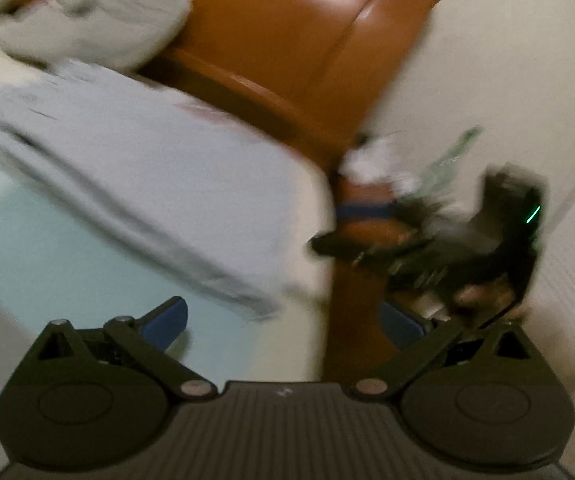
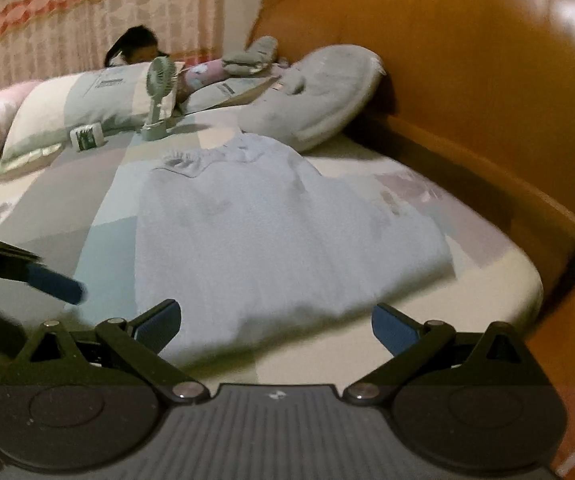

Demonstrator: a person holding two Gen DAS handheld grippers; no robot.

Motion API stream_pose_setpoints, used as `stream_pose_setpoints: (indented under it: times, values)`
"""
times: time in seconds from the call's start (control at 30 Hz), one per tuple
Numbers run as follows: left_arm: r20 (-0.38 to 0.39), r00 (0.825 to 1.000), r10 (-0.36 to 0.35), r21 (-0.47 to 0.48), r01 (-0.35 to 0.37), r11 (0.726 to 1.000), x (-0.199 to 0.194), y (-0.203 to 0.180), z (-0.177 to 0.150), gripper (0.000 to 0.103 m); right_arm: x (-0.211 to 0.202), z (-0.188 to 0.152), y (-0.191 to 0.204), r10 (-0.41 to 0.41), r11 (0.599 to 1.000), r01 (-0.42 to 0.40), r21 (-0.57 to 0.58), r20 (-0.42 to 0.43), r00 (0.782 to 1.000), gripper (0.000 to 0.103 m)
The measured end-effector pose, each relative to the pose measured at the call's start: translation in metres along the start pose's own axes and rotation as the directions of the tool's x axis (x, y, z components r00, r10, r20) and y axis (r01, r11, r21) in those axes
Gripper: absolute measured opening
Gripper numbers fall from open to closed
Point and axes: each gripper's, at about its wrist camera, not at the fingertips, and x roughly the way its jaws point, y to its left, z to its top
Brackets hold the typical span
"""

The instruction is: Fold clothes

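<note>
— Looking at the pale blue garment [image 2: 271,232], how do you think it will handle?

— Soft and light, I'd judge: limp knit cloth that will sag and slide on the bed [image 2: 467,280], nothing stiff or fragile. It lies flat on the sheet, filling the right wrist view from about 6 o'clock up towards 12.

— Where should you take hold?

— Going left to right: your left hand-held gripper [image 1: 283,322] is spread wide and holds nothing, so take the hem corner at 7 o'clock with it. Your right hand-held gripper [image 2: 275,326] is likewise spread and empty just short of the near hem; take the corner at 4 o'clock. Pinch both layers, or the top one may slip free.

— Which way does it point?

— Its gathered neckline [image 2: 191,160] lies at the far end, towards the grey pillow [image 2: 319,92] at 12 o'clock, with the hem nearest you. The long axis runs from you towards the pillow.
</note>
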Motion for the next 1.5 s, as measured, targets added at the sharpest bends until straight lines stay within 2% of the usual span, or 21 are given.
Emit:
stream_pose_setpoints:
  times: [0.07,0.17,0.27,0.37,0.47,0.57,0.63,0.73,0.8,0.87,0.97,1.07,1.1,1.2,1.27,1.33,1.43,1.5]
  values:
    - [-0.008,0.994,0.11,0.019,-0.11,0.994,-0.004,0.0,-0.007,0.101,0.017,0.008,0.008,0.0,0.999,0.001,-0.035,0.007,1.0,0.103]
    - [-0.015,0.974,0.225,0.027,-0.224,0.974,-0.01,0.001,-0.014,0.101,0.043,0.004,0.022,-0.032,0.992,0.026,-0.122,-0.053,0.998,0.103]
    - [-0.032,0.956,0.29,0.025,-0.289,0.957,-0.015,0.005,-0.015,0.101,0.039,-0.014,0.031,-0.059,0.985,0.051,-0.166,-0.045,0.997,0.103]
    - [-0.033,0.944,0.327,0.048,-0.326,0.944,-0.015,0.007,-0.004,0.101,0.028,-0.011,0.023,-0.028,0.989,0.02,-0.149,-0.049,0.998,0.103]
    - [0.006,0.942,0.336,0.07,-0.335,0.939,-0.018,0.007,0.023,0.101,0.025,0.004,0.017,-0.017,0.993,0.016,-0.121,-0.008,1.0,0.103]
    - [0.074,0.943,0.326,0.102,-0.332,0.938,-0.009,0.006,0.063,0.101,0.041,0.005,0.018,0.009,0.994,-0.014,-0.108,-0.044,0.999,0.103]
    - [0.079,0.96,0.269,0.109,-0.276,0.955,0.008,0.007,0.09,0.101,0.055,-0.002,0.019,0.009,0.995,-0.018,-0.097,-0.093,0.996,0.103]
    - [0.016,0.985,0.17,0.078,-0.171,0.982,0.047,0.018,0.115,0.102,0.055,-0.008,0.014,0.017,0.999,-0.02,-0.042,-0.071,0.997,0.103]
    - [-0.071,0.981,0.181,0.053,-0.177,0.983,0.079,0.029,0.117,0.102,0.052,-0.01,0.011,0.013,1.0,-0.015,-0.024,-0.066,0.998,0.103]
    - [-0.094,0.969,0.228,0.056,-0.224,0.973,0.095,0.039,0.107,0.101,0.05,-0.012,0.008,0.016,1.0,-0.016,-0.003,-0.066,0.998,0.103]
    - [-0.086,0.961,0.264,0.092,-0.256,0.962,0.09,0.042,0.094,0.101,0.046,-0.016,0.001,0.023,0.999,-0.021,0.033,-0.066,0.998,0.103]
    - [-0.126,0.936,0.329,0.129,-0.313,0.941,0.085,0.036,0.1,0.101,0.042,-0.017,-0.007,0.024,0.997,-0.02,0.081,-0.06,0.998,0.103]
    - [-0.126,0.937,0.326,0.122,-0.311,0.943,0.085,0.033,0.108,0.101,0.04,-0.016,-0.008,0.022,0.995,-0.017,0.095,-0.057,0.998,0.103]
    - [-0.097,0.954,0.283,0.093,-0.275,0.957,0.09,0.025,0.136,0.101,0.032,-0.017,-0.009,0.015,0.992,-0.011,0.122,-0.032,0.999,0.103]
    - [-0.075,0.964,0.256,0.085,-0.249,0.965,0.1,0.019,0.153,0.101,0.03,-0.016,-0.009,0.023,0.991,-0.019,0.133,-0.024,0.999,0.103]
    - [-0.087,0.969,0.23,0.08,-0.223,0.971,0.121,0.014,0.163,0.101,0.025,-0.017,-0.007,0.028,0.989,-0.025,0.143,-0.02,0.999,0.103]
    - [-0.155,0.963,0.219,0.038,-0.216,0.976,0.155,0.02,0.165,0.101,0.019,-0.018,-0.005,0.037,0.987,-0.034,0.159,-0.014,0.999,0.103]
    - [-0.184,0.948,0.26,0.005,-0.264,0.965,0.17,0.03,0.161,0.101,0.016,-0.019,-0.006,0.045,0.984,-0.041,0.176,-0.018,0.999,0.103]
